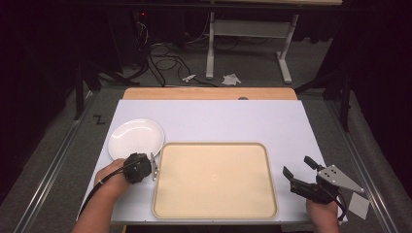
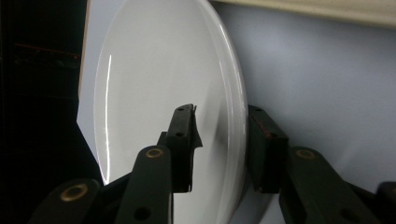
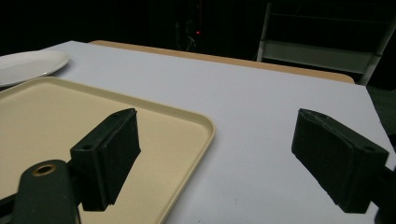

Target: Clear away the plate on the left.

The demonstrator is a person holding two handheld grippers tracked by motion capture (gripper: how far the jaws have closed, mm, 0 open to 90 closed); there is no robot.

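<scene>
A white plate (image 1: 135, 138) lies at the left of the table, just beyond the near-left corner of a beige tray (image 1: 214, 144). My left gripper (image 1: 139, 157) is turned on its side at the plate's near edge. In the left gripper view the plate's (image 2: 154, 93) rim stands between the jaws of the left gripper (image 2: 219, 135): one pad hangs over the plate's inside with a gap showing, the other sits at the rim's outer side. My right gripper (image 1: 297, 166) rests open to the right of the tray. Nothing is between the jaws of the right gripper (image 3: 215, 154), which looks along the tray's rim (image 3: 205, 126) toward the plate (image 3: 28, 65).
A white mat (image 1: 218, 116) covers the table, and a wooden strip (image 1: 209, 93) shows at its far edge. A small paper piece (image 1: 359, 205) lies at the near right corner. Cables and a desk frame (image 1: 210, 48) stand on the floor beyond.
</scene>
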